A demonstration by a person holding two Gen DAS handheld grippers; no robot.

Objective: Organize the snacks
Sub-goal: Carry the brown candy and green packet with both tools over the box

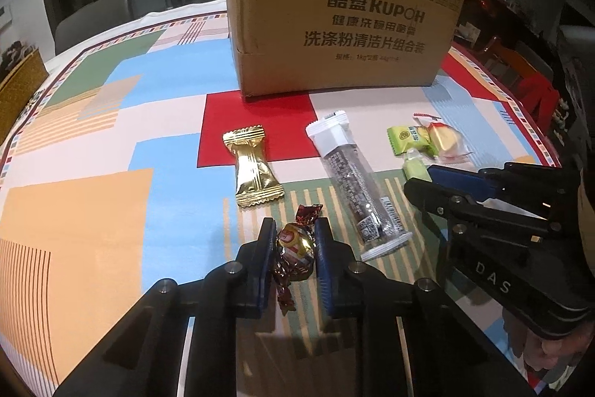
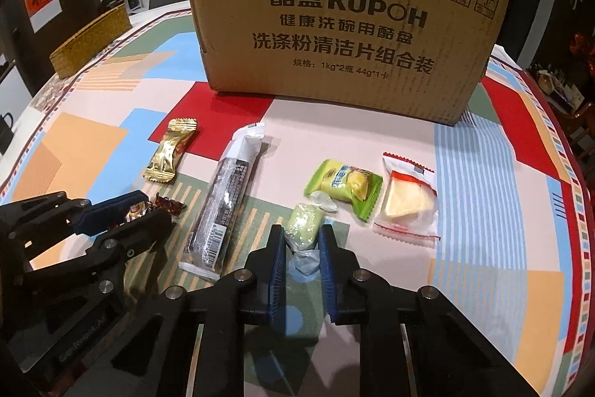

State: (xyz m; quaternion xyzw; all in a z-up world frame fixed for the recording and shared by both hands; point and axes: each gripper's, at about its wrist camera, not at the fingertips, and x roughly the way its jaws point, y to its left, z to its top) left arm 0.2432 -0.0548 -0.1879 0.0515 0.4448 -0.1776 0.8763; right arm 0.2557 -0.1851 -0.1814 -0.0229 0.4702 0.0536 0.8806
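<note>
Already, two sweets are clamped at once: the left tool (image 1: pixel 293 248) is closed on a brown-and-gold wrapped candy (image 1: pixel 293 244), and the right tool (image 2: pixel 302 240) is closed on a pale green candy (image 2: pixel 303 229), each pinched across its middle between blue pads while still low over the table (image 1: pixel 93 211). The brown candy's long axis is laid along the left tool's pointing line, its twisted ends sticking out ahead of and behind the pads; the green candy is held the same way, with its clear twist trailing back toward the camera. The cardboard box (image 2: pixel 334 25) is set straight ahead of both tools, at the far side of the patterned cloth, with its printed wall facing them, and its opening cannot be seen from here. That is the relation the next move is judged to turn on: if the box is the place for the snacks, both candies must be lifted up and forward over its near wall, and the right tool appears slightly nearer to it. Between the tools and the box, other snacks are left lying: a gold packet (image 1: pixel 253 170), a long dark bar (image 1: pixel 353 181) with its length pointing roughly toward the box, a green packet (image 2: pixel 344 186) and a clear packet holding a yellow wafer (image 2: pixel 407 199) just beside it.
</note>
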